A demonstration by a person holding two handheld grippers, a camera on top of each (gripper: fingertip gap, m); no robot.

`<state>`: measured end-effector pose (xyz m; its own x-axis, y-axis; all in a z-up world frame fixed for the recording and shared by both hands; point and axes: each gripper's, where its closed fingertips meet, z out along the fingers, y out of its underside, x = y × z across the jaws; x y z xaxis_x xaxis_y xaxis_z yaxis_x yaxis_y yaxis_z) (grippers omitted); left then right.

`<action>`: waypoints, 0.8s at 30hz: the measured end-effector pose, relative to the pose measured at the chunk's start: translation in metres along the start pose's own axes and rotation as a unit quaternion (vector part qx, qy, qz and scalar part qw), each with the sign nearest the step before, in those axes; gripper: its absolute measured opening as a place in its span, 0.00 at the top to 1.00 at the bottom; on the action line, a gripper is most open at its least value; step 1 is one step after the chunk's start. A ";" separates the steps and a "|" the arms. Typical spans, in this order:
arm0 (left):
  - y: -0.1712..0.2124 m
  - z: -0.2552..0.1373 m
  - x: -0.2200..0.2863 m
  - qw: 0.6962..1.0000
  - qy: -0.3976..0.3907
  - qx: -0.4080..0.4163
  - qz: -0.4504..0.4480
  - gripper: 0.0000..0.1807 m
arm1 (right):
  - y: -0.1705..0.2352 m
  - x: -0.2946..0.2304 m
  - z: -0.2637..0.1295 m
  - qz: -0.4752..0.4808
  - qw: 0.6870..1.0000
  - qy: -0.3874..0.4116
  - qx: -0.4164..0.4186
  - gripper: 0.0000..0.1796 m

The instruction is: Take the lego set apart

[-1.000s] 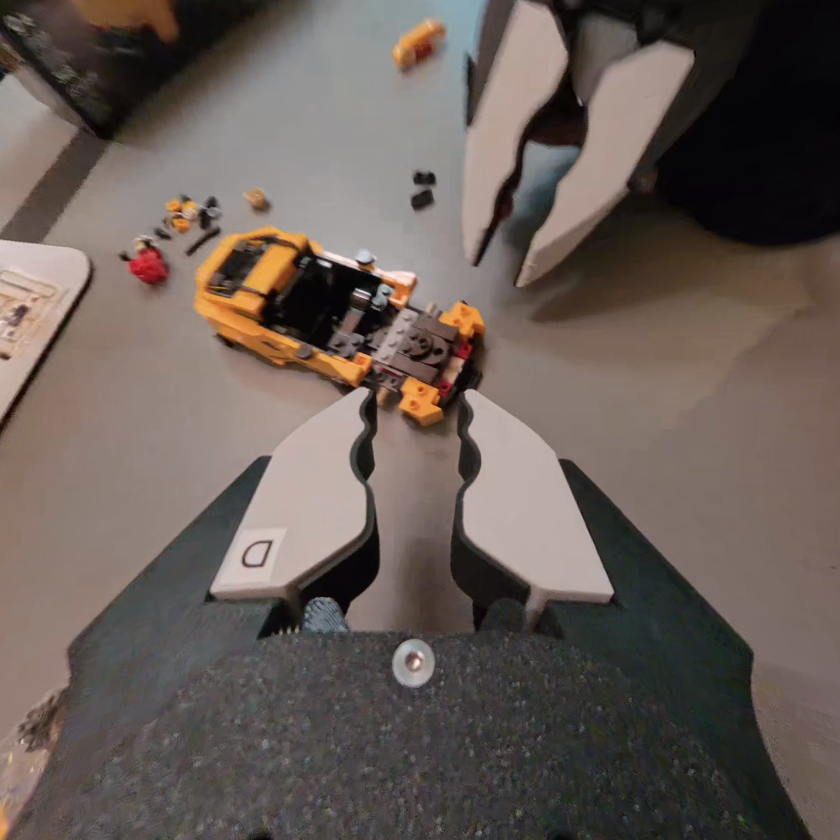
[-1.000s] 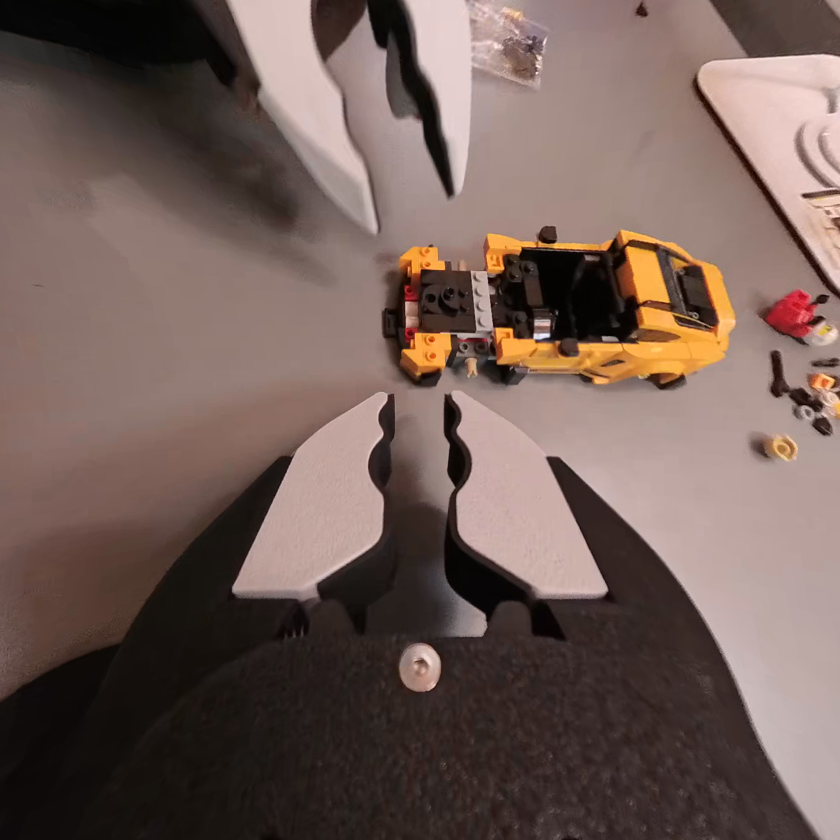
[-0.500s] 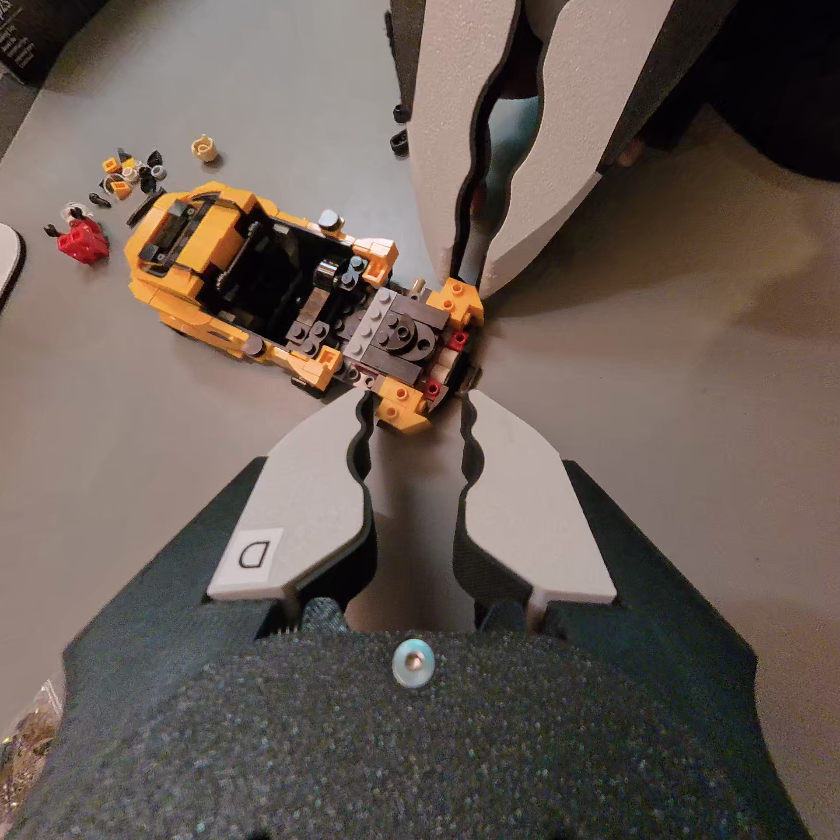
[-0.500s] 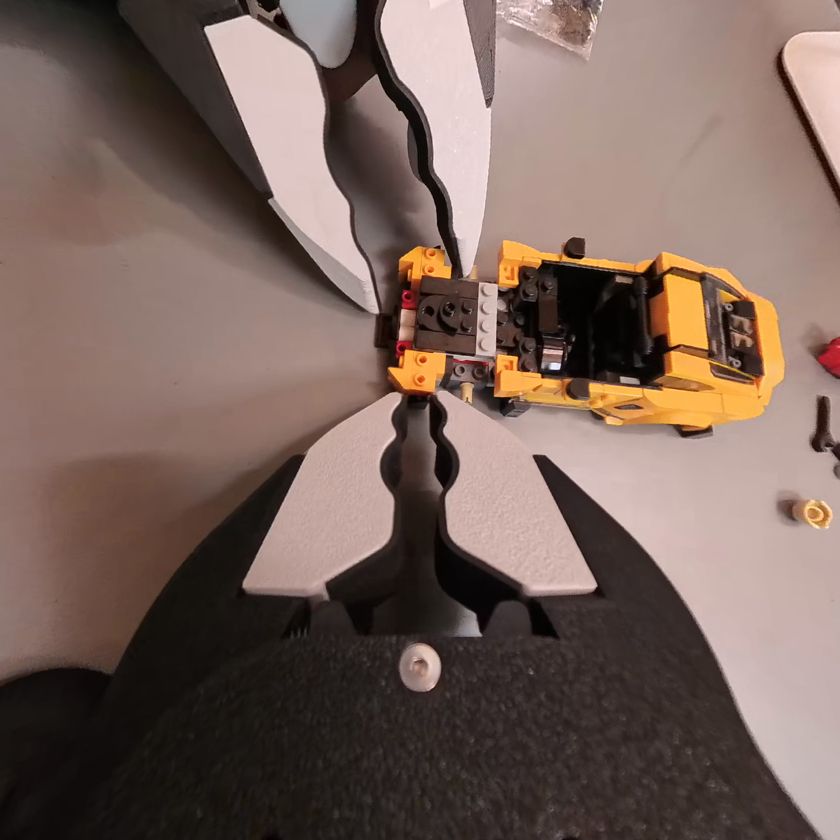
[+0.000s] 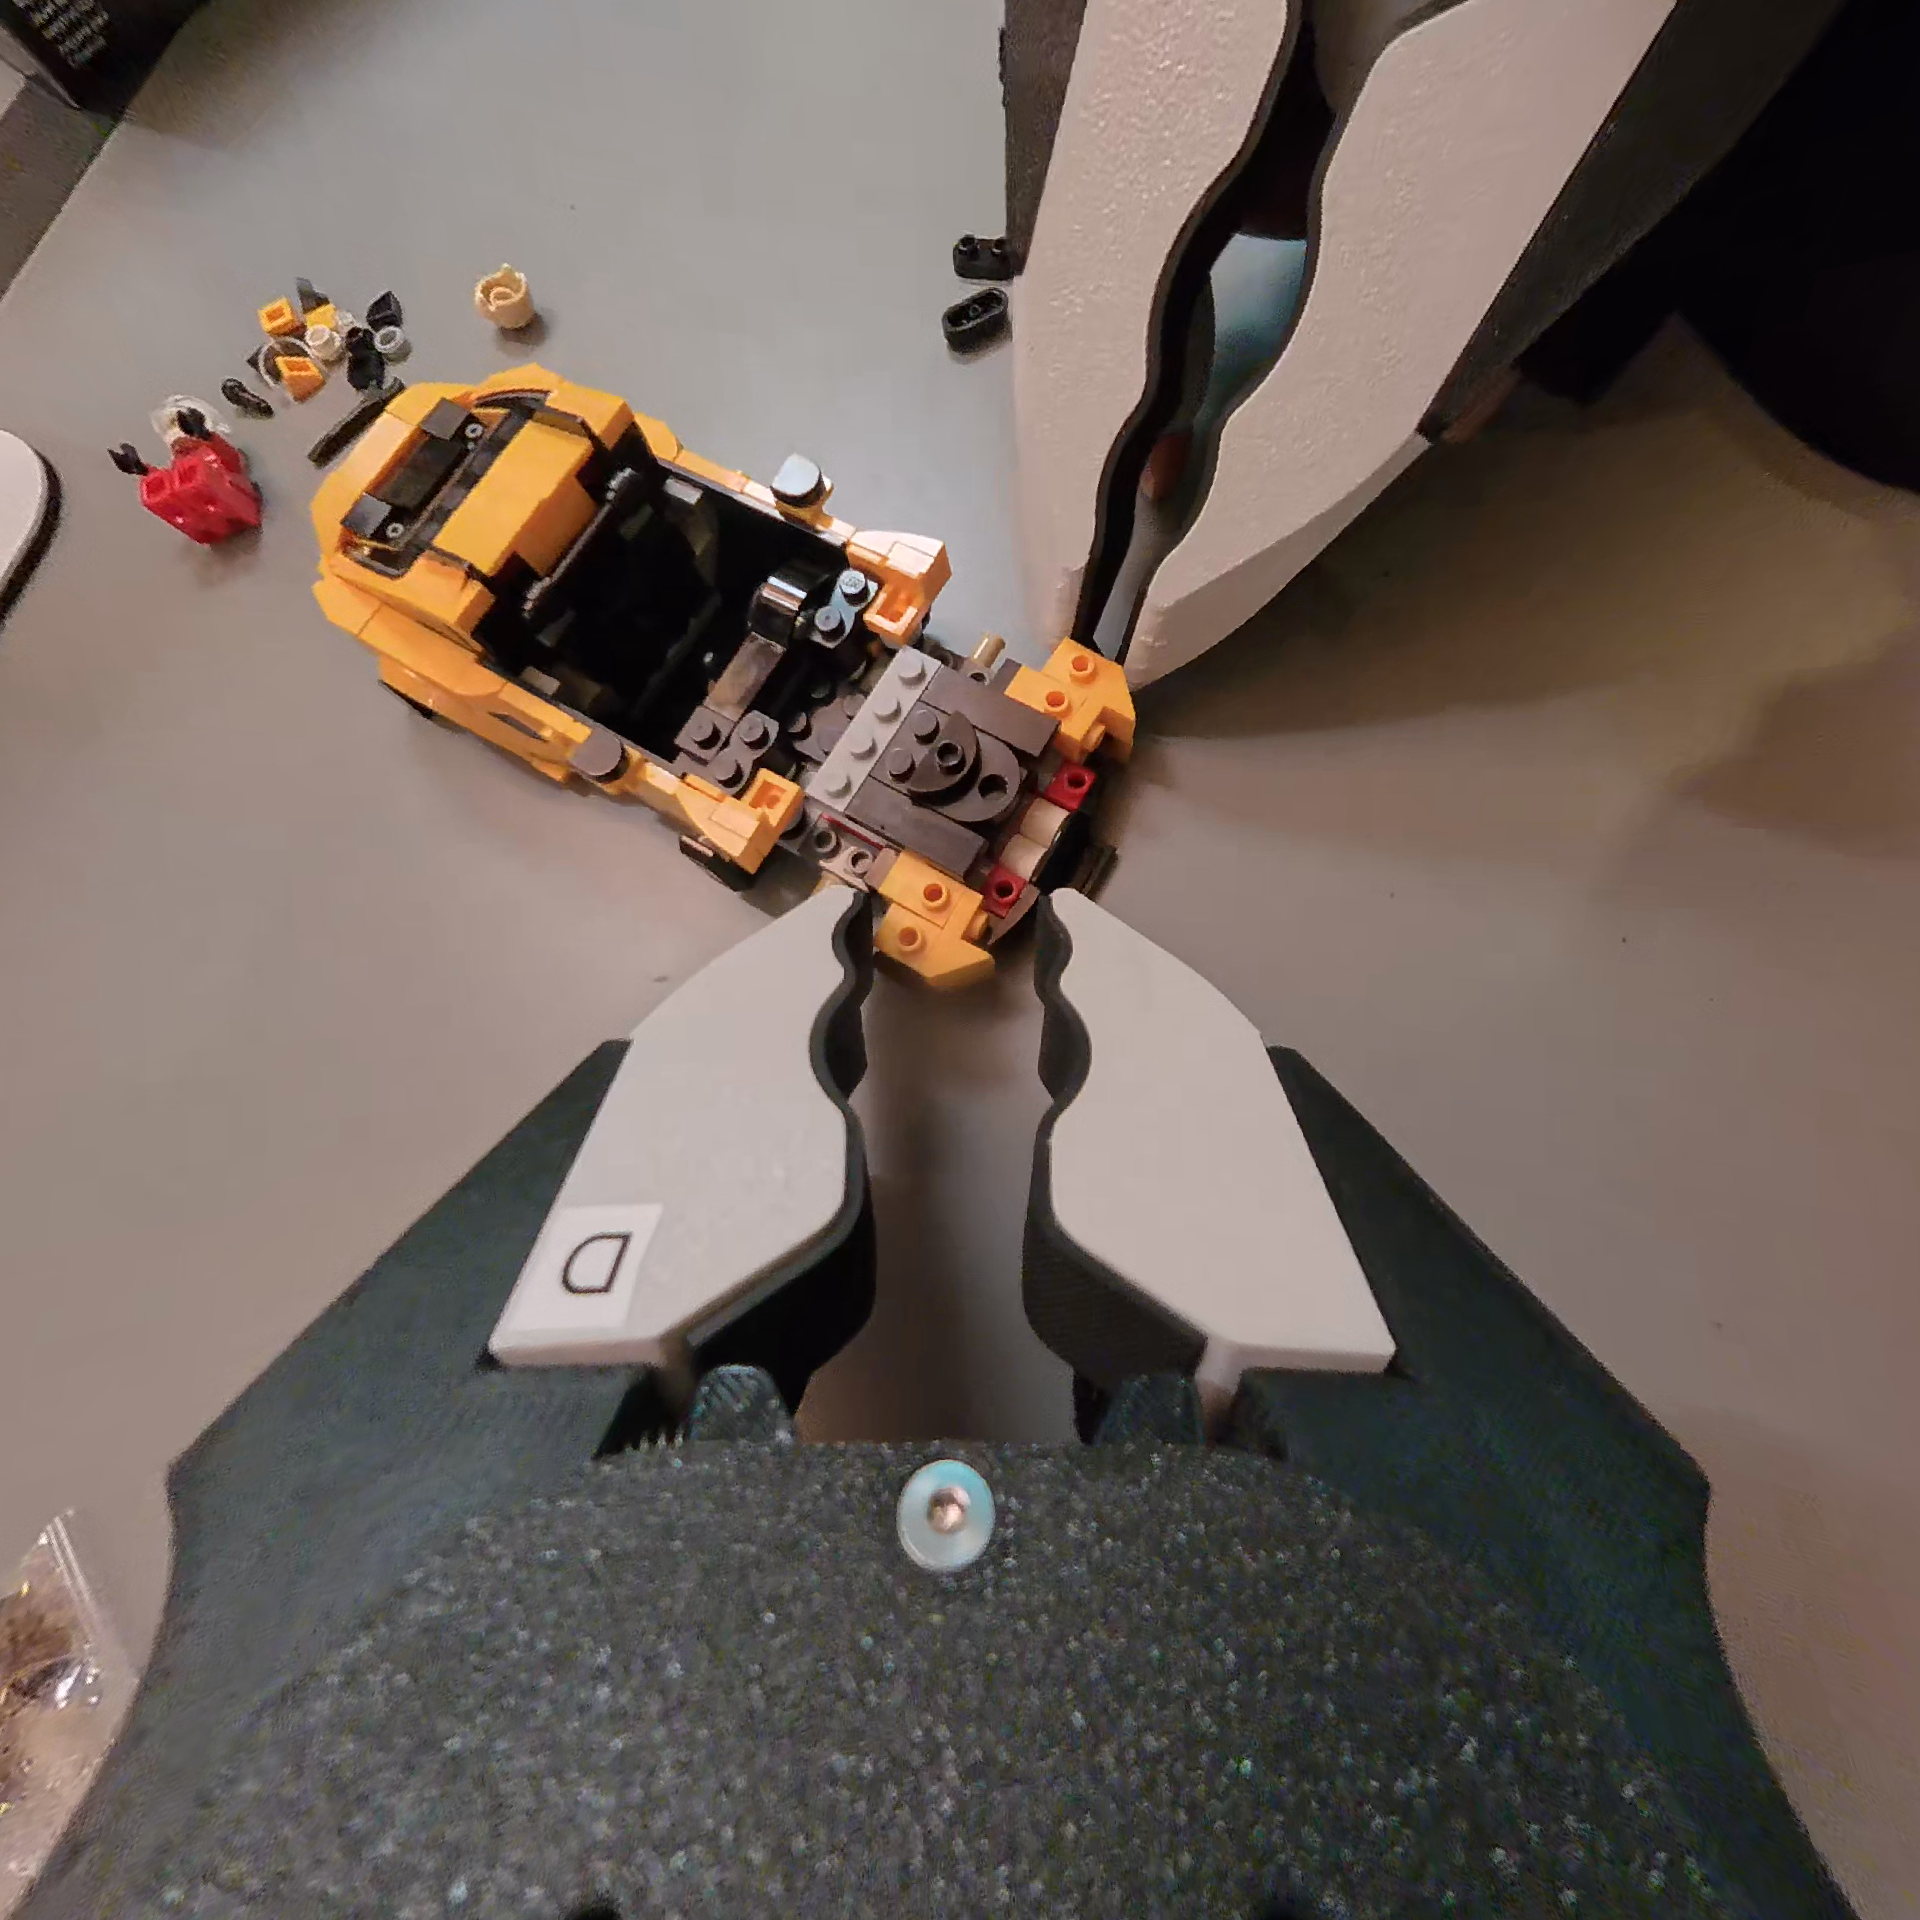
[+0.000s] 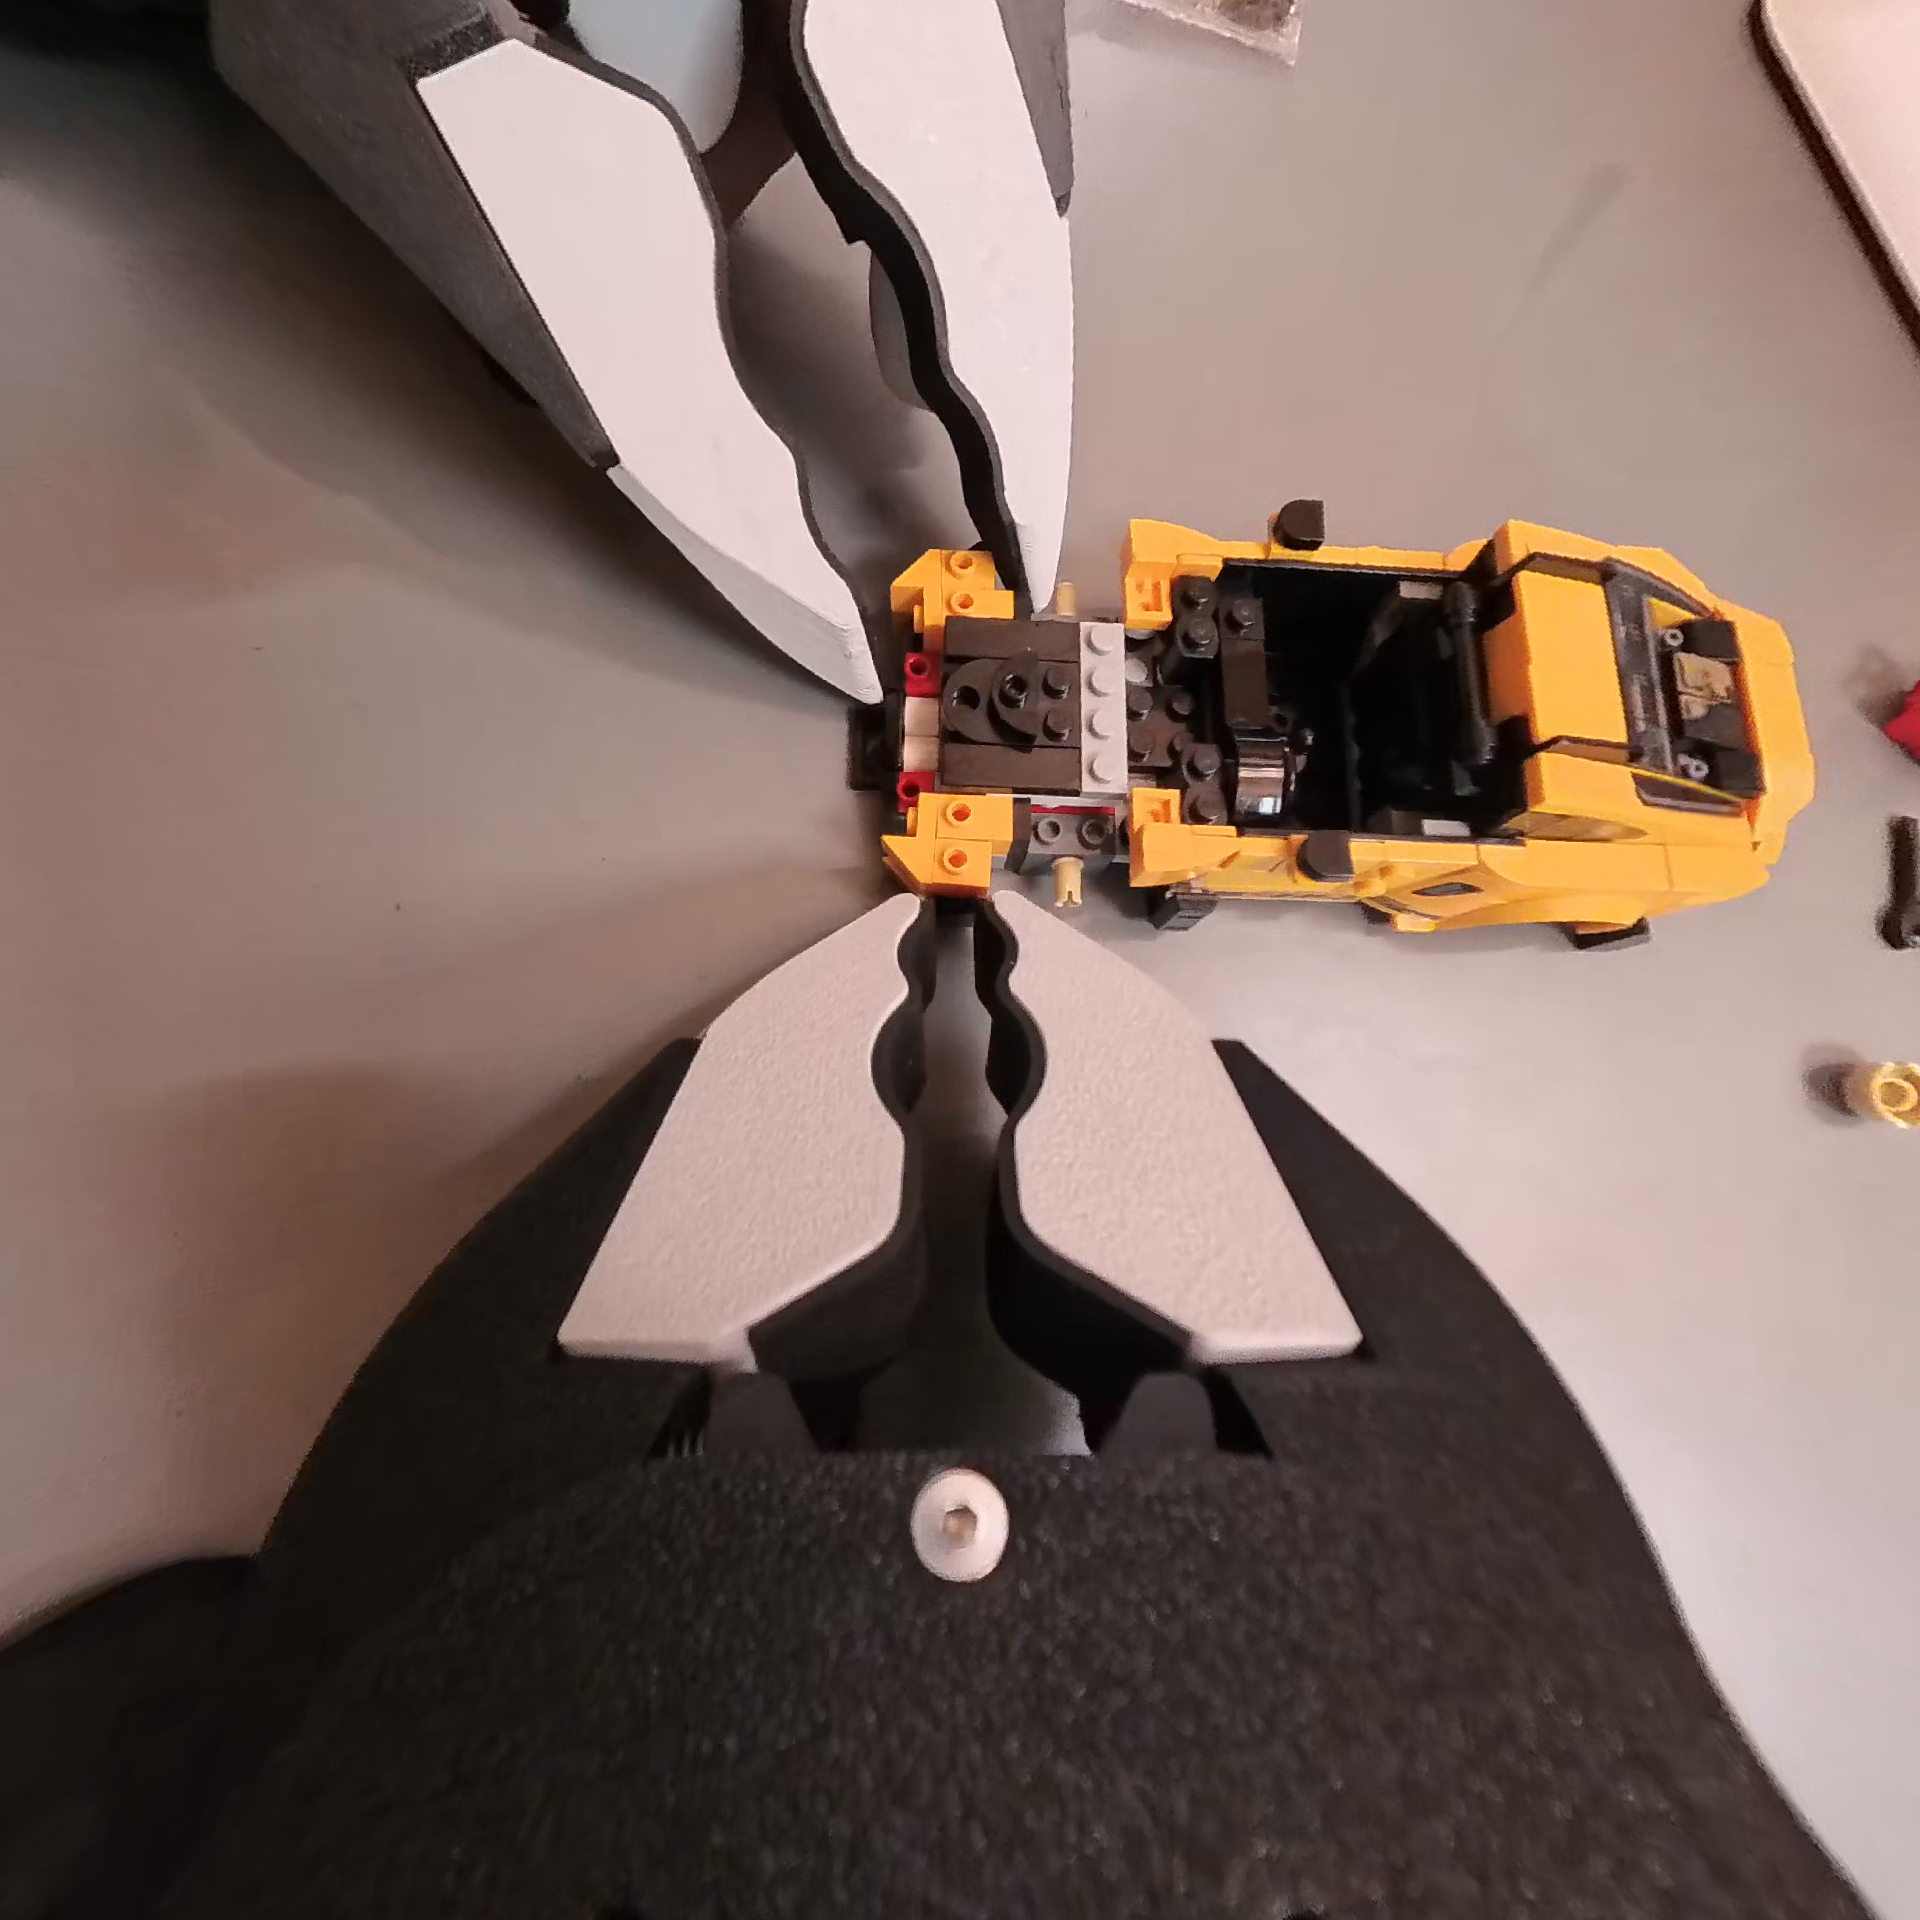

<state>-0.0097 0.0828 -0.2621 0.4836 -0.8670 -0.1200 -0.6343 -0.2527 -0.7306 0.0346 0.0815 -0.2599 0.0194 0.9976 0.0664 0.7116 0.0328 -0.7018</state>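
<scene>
An orange and black lego car [image 5: 499,488] lies on the grey table with its roof off and its stripped rear end toward both grippers. It also shows in the right wrist view [image 6: 1558,665]. My left gripper [image 5: 945,909] is open, and its fingertips straddle one orange rear corner brick [image 5: 935,935] without clamping it. My right gripper [image 6: 951,904] is closed to a narrow gap on the edge of the opposite orange rear corner brick [image 6: 951,842]. Each gripper shows from across in the other view: the right [image 5: 1112,649] and the left [image 6: 951,623].
Loose small pieces [image 5: 322,343], a red piece [image 5: 203,499] and a tan round piece [image 5: 504,301] lie beyond the car's front. Two black pieces [image 5: 977,281] lie by the right gripper. A white tray [image 6: 1860,156] sits at the far right, and a plastic bag [image 5: 42,1652] lies near my left gripper. My right fingertips sit around 5 centimetres from my left ones. The right tips stand about 15 centimetres off the tan round piece [image 5: 504,301]. It is also in sight in the right wrist view [image 6: 1876,1074].
Both grippers have moved in from either side to the car's rear corners. The right gripper's jaws have narrowed onto its corner. The left jaw width is unchanged.
</scene>
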 end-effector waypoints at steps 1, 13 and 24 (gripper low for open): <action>0.000 0.000 0.000 1.000 -0.001 -0.001 0.002 0.84 | 0.000 0.000 0.000 0.000 1.000 0.001 -0.001 0.96; -0.001 0.001 0.002 1.000 -0.001 0.001 -0.006 0.84 | 0.004 0.000 -0.002 -0.049 0.998 0.039 -0.021 0.96; -0.002 0.004 0.005 1.000 -0.002 0.001 -0.001 0.86 | 0.010 -0.001 -0.008 0.061 0.998 -0.012 -0.021 0.97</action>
<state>-0.0037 0.0810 -0.2640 0.4874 -0.8646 -0.1221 -0.6324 -0.2531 -0.7321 0.0471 0.0798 -0.2617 0.0907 0.9952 -0.0357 0.7335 -0.0910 -0.6736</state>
